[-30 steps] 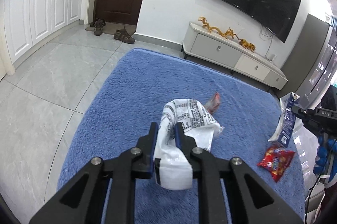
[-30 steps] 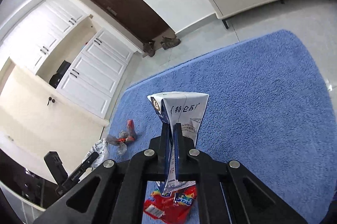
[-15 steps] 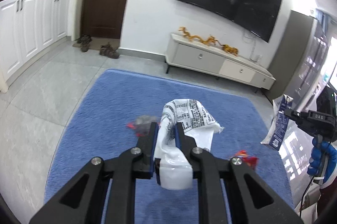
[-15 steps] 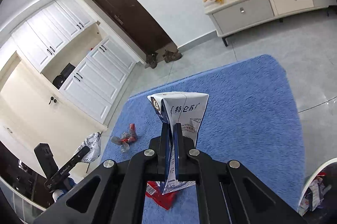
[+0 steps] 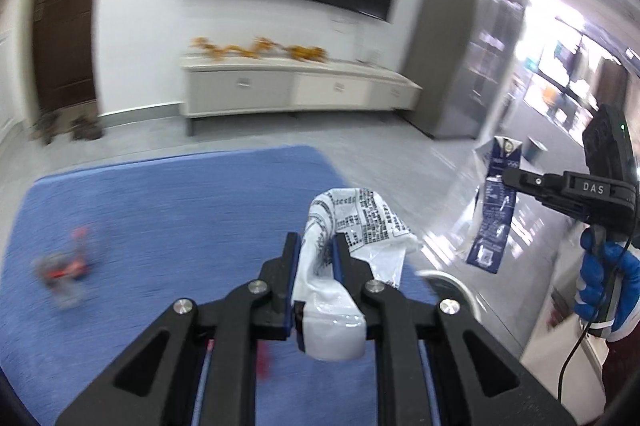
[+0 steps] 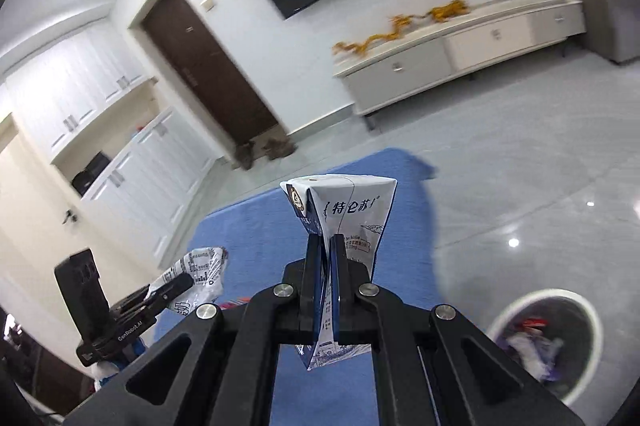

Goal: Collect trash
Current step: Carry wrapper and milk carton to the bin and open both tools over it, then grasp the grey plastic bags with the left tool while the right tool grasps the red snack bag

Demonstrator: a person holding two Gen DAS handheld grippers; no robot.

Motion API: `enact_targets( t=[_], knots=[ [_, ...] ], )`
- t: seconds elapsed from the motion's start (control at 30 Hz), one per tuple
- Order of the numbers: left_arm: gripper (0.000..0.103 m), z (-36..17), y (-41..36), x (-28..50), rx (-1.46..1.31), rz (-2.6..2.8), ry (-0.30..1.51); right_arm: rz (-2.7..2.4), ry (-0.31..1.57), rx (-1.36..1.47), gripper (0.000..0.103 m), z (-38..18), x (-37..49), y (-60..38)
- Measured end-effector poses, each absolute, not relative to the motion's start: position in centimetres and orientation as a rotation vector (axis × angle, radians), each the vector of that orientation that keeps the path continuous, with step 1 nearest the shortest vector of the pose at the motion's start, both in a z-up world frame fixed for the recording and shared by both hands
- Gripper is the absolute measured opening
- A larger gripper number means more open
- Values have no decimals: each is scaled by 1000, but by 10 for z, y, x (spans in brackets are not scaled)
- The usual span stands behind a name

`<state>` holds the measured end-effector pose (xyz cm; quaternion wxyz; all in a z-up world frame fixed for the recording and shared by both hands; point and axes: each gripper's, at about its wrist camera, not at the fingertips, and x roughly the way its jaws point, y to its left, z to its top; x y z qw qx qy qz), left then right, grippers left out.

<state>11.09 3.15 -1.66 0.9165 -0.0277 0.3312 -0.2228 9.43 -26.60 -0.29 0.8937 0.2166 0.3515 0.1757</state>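
My left gripper [image 5: 315, 246] is shut on a crumpled white printed wrapper [image 5: 356, 214] and holds it in the air over the blue rug [image 5: 160, 210]. My right gripper [image 6: 327, 246] is shut on a flattened blue-and-white milk carton [image 6: 352, 214], also held up. The carton [image 5: 494, 210] and right gripper also show at the right of the left wrist view. A white round trash bin [image 6: 588, 310] holding several wrappers stands on the tiles at lower right of the right wrist view; its rim [image 5: 448, 276] shows just right of the wrapper. A red and clear wrapper [image 5: 64, 266] lies blurred on the rug.
A low white TV cabinet [image 5: 296, 90] with gold dragon ornaments stands against the far wall under a black TV. A grey fridge [image 5: 448, 46] stands to its right. A dark door [image 6: 208, 74], shoes and white cupboards [image 6: 132, 162] are at the left.
Both grippers have lifted and swung right, off the rug towards the tiled floor. The trash bin has come into view at lower right. The red snack packet has dropped out of sight.
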Motion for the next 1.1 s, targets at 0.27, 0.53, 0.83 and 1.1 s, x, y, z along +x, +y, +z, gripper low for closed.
enact_targets(
  t=[0.27, 0.53, 0.83, 1.1],
  knots=[
    [15, -45, -128, 112, 89, -634, 796, 144, 815, 412, 4, -49, 48, -368],
    [15, -95, -225, 113, 199, -675, 917, 47, 938, 421, 4, -134, 52, -415],
    [22, -146, -268, 129, 215, -677, 1044, 19, 1039, 455, 8, -204, 69, -440],
    [49, -153, -274, 135, 154, -713, 1069, -5, 1099, 483, 34, -245, 77, -453]
  ],
)
